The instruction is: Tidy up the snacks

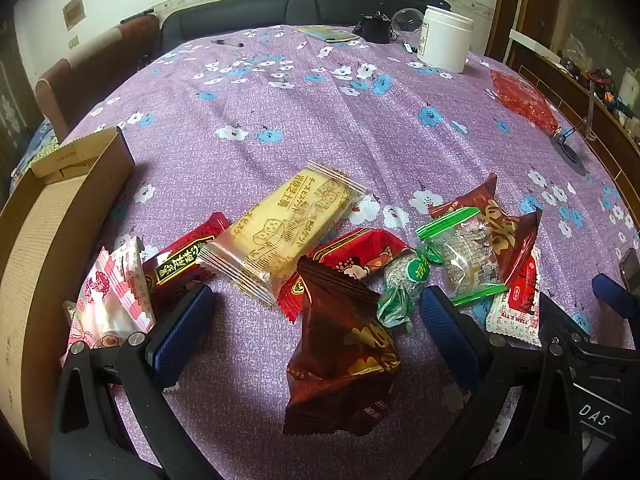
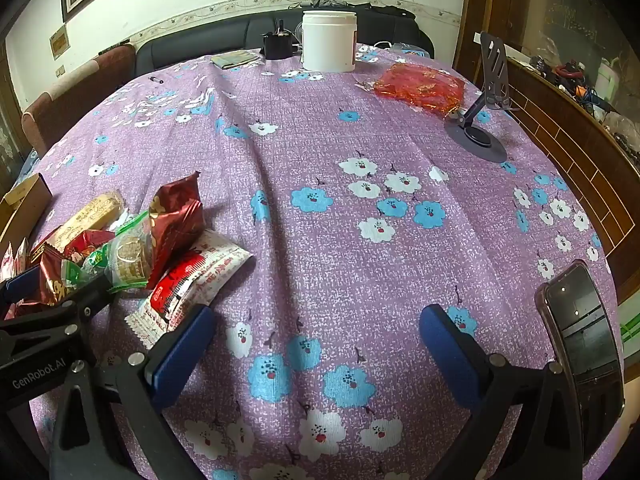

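Observation:
Several wrapped snacks lie in a loose pile on the purple flowered tablecloth [image 1: 320, 120]. My left gripper [image 1: 316, 324] is open, and a dark brown packet [image 1: 344, 352] lies between its blue fingers without touching them. Beyond it sit a long yellow biscuit pack [image 1: 280, 228], red packets [image 1: 184, 256], a pink-and-white packet [image 1: 116, 300] and a green-edged clear packet [image 1: 464, 256]. An open cardboard box [image 1: 52, 232] stands to the left. My right gripper [image 2: 316, 344] is open over bare cloth, with the red-and-white packet [image 2: 192, 284] just beyond its left finger.
A white tub [image 2: 329, 40], a black holder [image 2: 277, 46] and a booklet [image 2: 236, 59] stand at the far edge. A red plastic bag [image 2: 420, 86] and a phone stand [image 2: 480, 120] sit far right. A phone [image 2: 584, 328] lies by the right finger. Sofa and chairs ring the table.

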Motion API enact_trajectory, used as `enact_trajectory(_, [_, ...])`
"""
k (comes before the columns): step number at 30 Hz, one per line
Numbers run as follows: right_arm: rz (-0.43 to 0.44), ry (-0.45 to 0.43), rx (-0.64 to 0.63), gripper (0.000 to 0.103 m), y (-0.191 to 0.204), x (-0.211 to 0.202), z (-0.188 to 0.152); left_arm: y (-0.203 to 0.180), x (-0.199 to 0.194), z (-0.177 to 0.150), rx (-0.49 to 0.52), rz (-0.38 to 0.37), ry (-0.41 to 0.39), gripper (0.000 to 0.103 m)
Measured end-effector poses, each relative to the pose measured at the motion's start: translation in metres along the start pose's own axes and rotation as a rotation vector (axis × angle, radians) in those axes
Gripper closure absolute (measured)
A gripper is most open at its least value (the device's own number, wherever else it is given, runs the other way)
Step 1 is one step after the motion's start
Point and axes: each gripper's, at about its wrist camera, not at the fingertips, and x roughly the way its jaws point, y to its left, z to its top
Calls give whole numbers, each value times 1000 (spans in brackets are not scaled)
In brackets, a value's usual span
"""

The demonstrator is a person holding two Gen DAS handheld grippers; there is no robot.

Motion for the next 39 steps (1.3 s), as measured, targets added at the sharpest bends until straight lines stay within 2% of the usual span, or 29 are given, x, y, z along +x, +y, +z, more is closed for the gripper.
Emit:
enact_trajectory(7, [1,0,1,0,0,0,0,-1,0,0,1,4,0,0])
enact_trajectory(15, [0,0,0,0,0,0,0,0,0,2,56,-31,62,0])
enact_trajectory(19, [1,0,0,0,0,0,0,1,-4,-2,68,-43,62,0])
enact_trajectory(23, [1,0,0,0,0,0,0,-3,-6,-7,104,-90,65,0])
enact_trajectory(27, [1,0,1,0,0,0,0,0,-27,-19,79,-176,46,3])
enact_trajectory(30, [1,0,1,0,0,0,0,9,-61,-27,59,-187,-47,3])
enact_trajectory(33, [1,0,1,0,0,0,0,28,-109,-31,24,-174,-196,3])
enact_trajectory(34, [2,0,1,0,0,0,0,38,-135,-34,3,-160,-274,3])
enact_trajectory(36, [5,3,-8,0,0,0,0,55,-172,-38,-35,-132,-380,3])
enact_trajectory(39, [22,33,-28,0,1,2,4,78,-216,-42,-84,-101,-467,3])
